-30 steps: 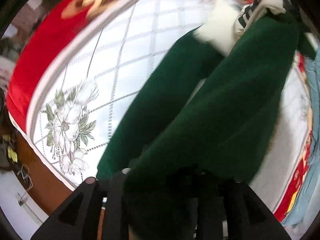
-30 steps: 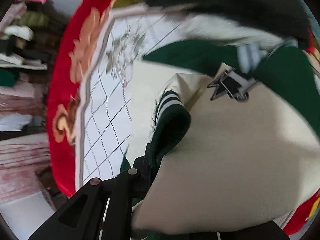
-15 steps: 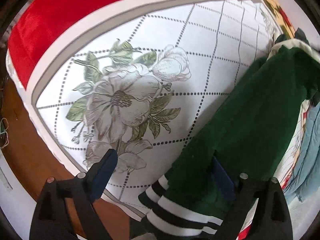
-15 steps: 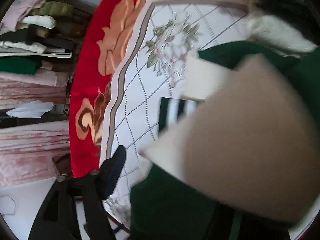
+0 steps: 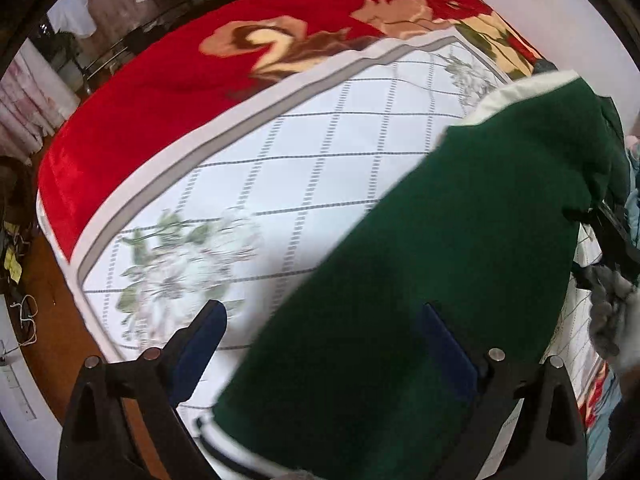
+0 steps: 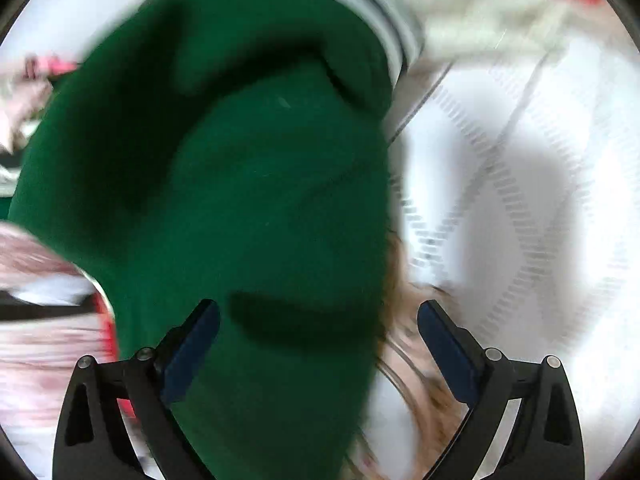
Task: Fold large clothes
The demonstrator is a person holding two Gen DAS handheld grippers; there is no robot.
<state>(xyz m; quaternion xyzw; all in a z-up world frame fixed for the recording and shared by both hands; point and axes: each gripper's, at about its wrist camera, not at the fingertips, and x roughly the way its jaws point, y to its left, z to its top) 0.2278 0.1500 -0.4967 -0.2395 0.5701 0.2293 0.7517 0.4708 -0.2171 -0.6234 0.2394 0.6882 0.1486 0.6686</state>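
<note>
A dark green garment with cream lining and striped cuffs lies on the white quilted bed cover. In the left wrist view it runs from the upper right down between the fingers of my left gripper, which is open above it. In the right wrist view the green garment fills the left and middle, with a striped cuff at the top. My right gripper is open over it. The right wrist view is blurred.
A red floral blanket covers the far side of the bed. The bed's left edge drops to a brown floor. Light blue cloth lies at the right. Shelves and hanging clothes stand at the far left.
Both grippers were shut on the garment a second ago, then opened and let it go. The left has drawn back over the green cloth. The right has swung round fast over it.
</note>
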